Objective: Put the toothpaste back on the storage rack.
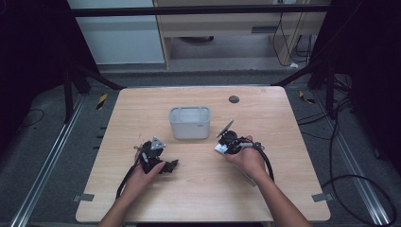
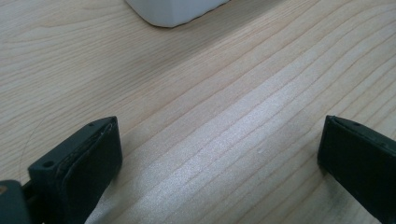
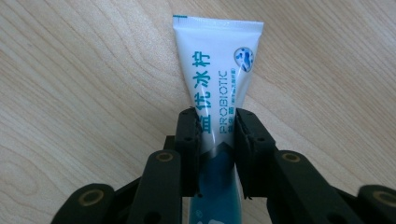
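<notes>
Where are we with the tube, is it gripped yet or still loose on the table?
Done: the right gripper has its jaws pressed on both sides of the tube, so the grasp looks made. In hand: the tube lies low over the table, not yet lifted. Left, probably: carrying it to the white bin, which looks empty. The left gripper is open, idle over bare wood.

1. Wooden table (image 1: 203,189), light grain, rounded corners; a dark round disc (image 1: 233,99) sits near its far edge.
2. Grey-white rectangular bin (image 1: 189,122) stands on it, centre-far.
3. White toothpaste tube (image 3: 219,79) lies flat on the wood, right of the bin.
</notes>
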The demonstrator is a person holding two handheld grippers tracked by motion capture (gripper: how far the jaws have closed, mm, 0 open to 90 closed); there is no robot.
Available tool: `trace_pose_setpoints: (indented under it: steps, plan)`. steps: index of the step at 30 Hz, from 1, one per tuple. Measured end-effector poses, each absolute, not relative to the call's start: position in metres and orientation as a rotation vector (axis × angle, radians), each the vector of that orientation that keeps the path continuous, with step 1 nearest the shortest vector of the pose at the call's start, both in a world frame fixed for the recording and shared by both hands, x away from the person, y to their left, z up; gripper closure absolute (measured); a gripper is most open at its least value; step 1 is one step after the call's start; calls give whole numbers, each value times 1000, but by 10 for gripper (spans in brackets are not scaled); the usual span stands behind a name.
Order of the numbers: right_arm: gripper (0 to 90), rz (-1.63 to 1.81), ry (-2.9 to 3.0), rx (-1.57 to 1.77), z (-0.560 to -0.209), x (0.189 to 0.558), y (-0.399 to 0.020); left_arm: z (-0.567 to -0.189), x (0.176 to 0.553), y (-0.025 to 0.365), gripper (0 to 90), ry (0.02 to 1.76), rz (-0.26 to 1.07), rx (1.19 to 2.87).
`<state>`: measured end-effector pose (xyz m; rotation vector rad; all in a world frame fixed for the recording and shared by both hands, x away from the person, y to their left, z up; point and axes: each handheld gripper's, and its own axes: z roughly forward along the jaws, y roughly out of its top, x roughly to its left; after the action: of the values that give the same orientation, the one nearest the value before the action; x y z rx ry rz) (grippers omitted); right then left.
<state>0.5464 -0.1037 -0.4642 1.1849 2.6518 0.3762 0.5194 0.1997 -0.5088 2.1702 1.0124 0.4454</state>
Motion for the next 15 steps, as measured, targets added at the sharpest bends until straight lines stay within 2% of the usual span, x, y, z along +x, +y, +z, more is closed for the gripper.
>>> trace_pose_setpoints:
  steps: [5, 15]
  plan:
    - [785, 405, 2635, 1226, -460, 546, -106, -509, 519, 200, 0, 1011, 445, 2173]
    - [798, 469, 2633, 1253, -449, 547, -114, -509, 519, 200, 0, 1012, 445, 2170]
